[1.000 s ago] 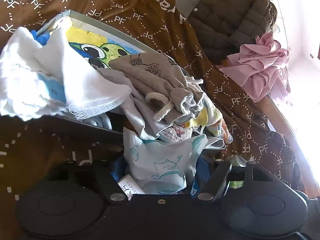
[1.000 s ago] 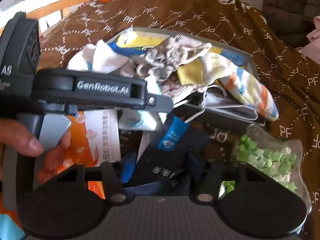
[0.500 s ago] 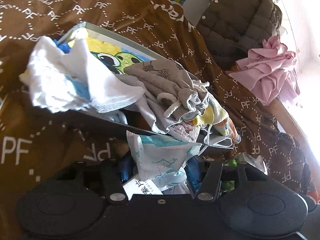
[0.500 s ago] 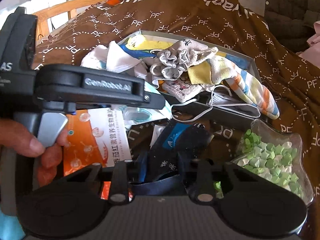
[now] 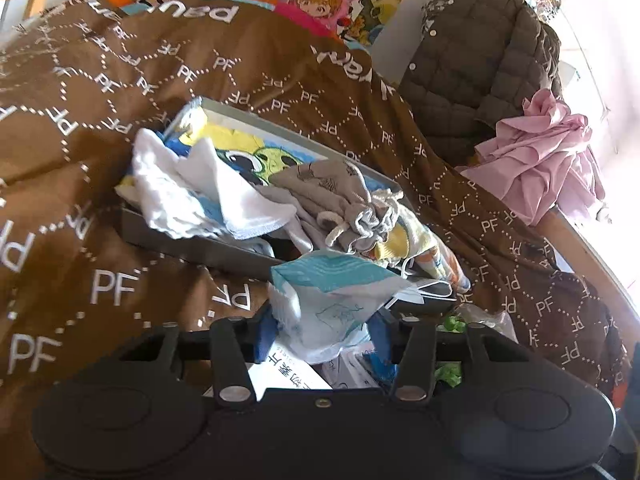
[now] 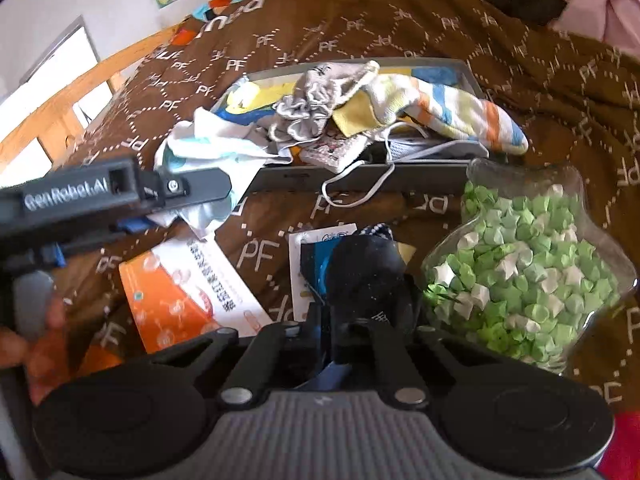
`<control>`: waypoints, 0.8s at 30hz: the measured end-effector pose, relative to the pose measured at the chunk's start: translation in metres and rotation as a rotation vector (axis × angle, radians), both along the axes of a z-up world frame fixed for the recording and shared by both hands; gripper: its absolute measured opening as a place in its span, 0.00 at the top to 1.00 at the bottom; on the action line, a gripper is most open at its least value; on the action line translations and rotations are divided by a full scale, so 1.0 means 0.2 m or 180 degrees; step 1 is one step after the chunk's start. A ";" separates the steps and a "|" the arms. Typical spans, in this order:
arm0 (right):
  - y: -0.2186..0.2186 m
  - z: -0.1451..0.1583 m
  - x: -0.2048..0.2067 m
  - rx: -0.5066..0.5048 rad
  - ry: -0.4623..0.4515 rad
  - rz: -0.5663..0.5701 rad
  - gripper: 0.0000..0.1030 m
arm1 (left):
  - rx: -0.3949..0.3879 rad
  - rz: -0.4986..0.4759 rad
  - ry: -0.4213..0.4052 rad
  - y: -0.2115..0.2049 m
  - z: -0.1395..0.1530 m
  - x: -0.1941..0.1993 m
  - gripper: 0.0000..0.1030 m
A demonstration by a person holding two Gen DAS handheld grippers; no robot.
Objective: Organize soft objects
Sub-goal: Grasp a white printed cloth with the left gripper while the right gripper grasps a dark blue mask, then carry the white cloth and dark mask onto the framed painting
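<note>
Since a second ago the right gripper (image 6: 334, 320) has closed on the dark sock (image 6: 366, 270); the left gripper (image 5: 320, 330) has been closing around a pale packet (image 5: 332, 300) – grip unclear. The star jar (image 6: 532, 264) sits at three o'clock of the sock, the grey tray (image 6: 360, 174) at twelve – the sock runs toward twelve.

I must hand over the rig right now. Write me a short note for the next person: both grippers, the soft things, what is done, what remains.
Left hand-held gripper: closing around a white-and-teal soft packet, lifted just in front of the grey tray.
Right hand-held gripper: shut on a dark navy sock, low over the brown blanket.
Done: white cloths, grey pouch and striped sock already lie in the tray.
Left: bring packet and sock to the tray. The jar of paper stars and orange box are not soft.
</note>
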State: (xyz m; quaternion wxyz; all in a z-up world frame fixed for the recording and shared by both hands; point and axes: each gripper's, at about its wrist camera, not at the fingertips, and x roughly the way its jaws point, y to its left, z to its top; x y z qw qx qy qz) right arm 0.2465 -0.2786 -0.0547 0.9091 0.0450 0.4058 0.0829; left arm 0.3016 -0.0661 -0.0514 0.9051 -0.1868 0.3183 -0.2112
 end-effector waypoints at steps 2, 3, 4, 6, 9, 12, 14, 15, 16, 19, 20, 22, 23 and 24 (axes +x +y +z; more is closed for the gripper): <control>0.01 0.01 -0.02 0.0003 -0.0052 0.0039 0.97 | -0.0028 -0.0027 -0.0007 0.00 0.03 -0.04 0.53; 0.02 0.02 -0.04 0.0001 -0.0089 0.0063 0.97 | 0.0012 -0.0034 -0.0019 -0.01 0.04 -0.06 0.53; 0.03 0.03 -0.05 -0.0001 -0.0135 0.0085 0.98 | 0.0050 -0.0040 -0.0035 -0.01 0.04 -0.08 0.53; 0.03 0.06 -0.08 0.0009 -0.0216 0.0101 0.98 | 0.0055 -0.0023 -0.0042 -0.02 0.04 -0.11 0.53; 0.02 0.09 -0.10 0.0066 -0.0326 0.0088 0.98 | 0.0029 0.0006 -0.0056 -0.02 0.05 -0.16 0.54; 0.00 0.12 -0.11 0.0131 -0.0413 0.0067 0.98 | 0.0040 0.0048 -0.0082 -0.01 0.06 -0.20 0.54; -0.01 0.14 -0.12 0.0171 -0.0485 0.0063 0.98 | 0.0026 0.0082 -0.0077 0.01 0.07 -0.24 0.54; -0.02 0.15 -0.13 0.0189 -0.0532 0.0070 0.98 | 0.0020 0.0103 -0.0073 0.02 0.07 -0.26 0.54; -0.02 0.16 -0.14 0.0211 -0.0584 0.0078 0.98 | 0.0013 0.0123 -0.0065 0.03 0.07 -0.27 0.54; -0.03 0.19 -0.17 0.0284 -0.0721 0.0101 0.98 | -0.0019 0.0174 -0.0044 0.04 0.08 -0.30 0.54; -0.04 0.20 -0.17 0.0325 -0.0787 0.0122 0.98 | -0.0026 0.0188 -0.0049 0.05 0.08 -0.30 0.54; -0.04 0.22 -0.19 0.0380 -0.0916 0.0176 0.98 | -0.0017 0.0205 -0.0080 0.04 0.10 -0.31 0.54; -0.04 0.23 -0.19 0.0399 -0.0987 0.0212 0.98 | -0.0007 0.0211 -0.0108 0.04 0.10 -0.30 0.54; -0.04 0.24 -0.19 0.0420 -0.1057 0.0246 0.98 | 0.0007 0.0223 -0.0143 0.04 0.11 -0.30 0.54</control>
